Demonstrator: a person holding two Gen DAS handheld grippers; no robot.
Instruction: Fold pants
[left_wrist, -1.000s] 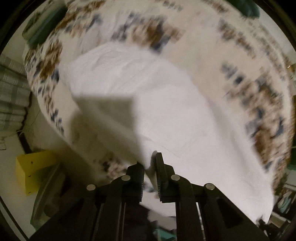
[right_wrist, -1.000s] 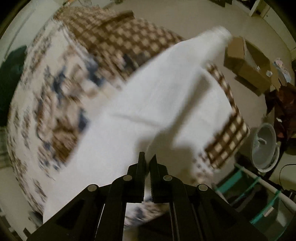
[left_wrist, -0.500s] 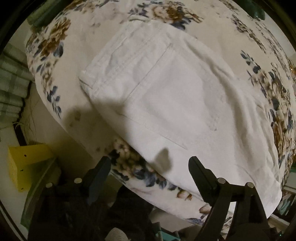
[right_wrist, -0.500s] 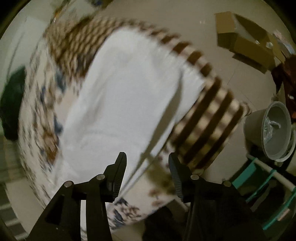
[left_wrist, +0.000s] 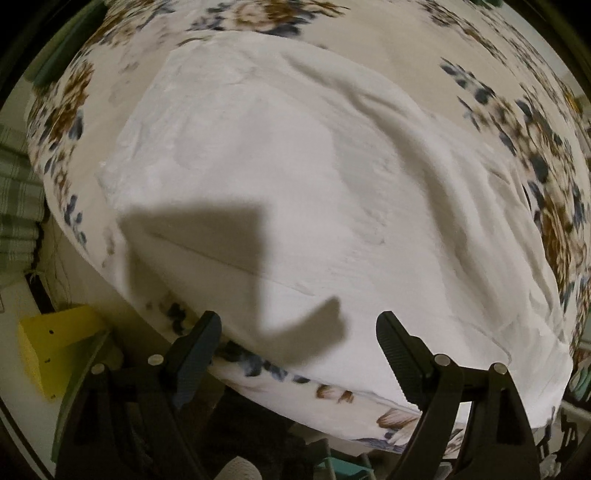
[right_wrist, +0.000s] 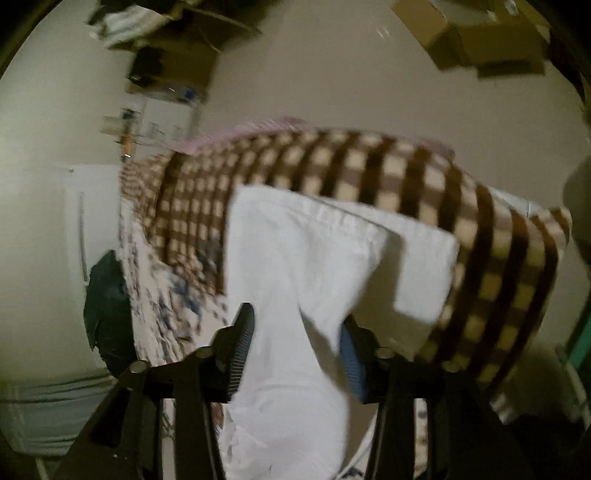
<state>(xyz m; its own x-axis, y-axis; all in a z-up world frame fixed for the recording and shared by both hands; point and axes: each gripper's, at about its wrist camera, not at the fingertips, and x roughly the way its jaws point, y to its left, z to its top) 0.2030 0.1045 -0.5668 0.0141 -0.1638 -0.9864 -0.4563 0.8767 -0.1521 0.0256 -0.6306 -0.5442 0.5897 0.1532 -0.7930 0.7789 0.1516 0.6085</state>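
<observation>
Two grippers, and neither has hold of anything that we can see. Our left gripper (left_wrist: 298, 345) stands wide apart at the near edge of the white pants (left_wrist: 295, 192), which lie spread across the floral bedspread (left_wrist: 535, 122) with long soft wrinkles running toward the right. We judge the cloth rests flat there so that a fold can be made on a firm surface.

From the right wrist view, our right gripper (right_wrist: 297, 343) is also parted, its fingers either side of a strip of the pants; whether the pads touch the fabric we cannot tell, as the picture is blurred. Beyond it the leg ends lie over a brown checked blanket (right_wrist: 424, 173), one layer over another, with cardboard boxes (right_wrist: 476, 40) on the floor well apart.

We take the next move to call for a fresh pinch on an edge before folding over.
</observation>
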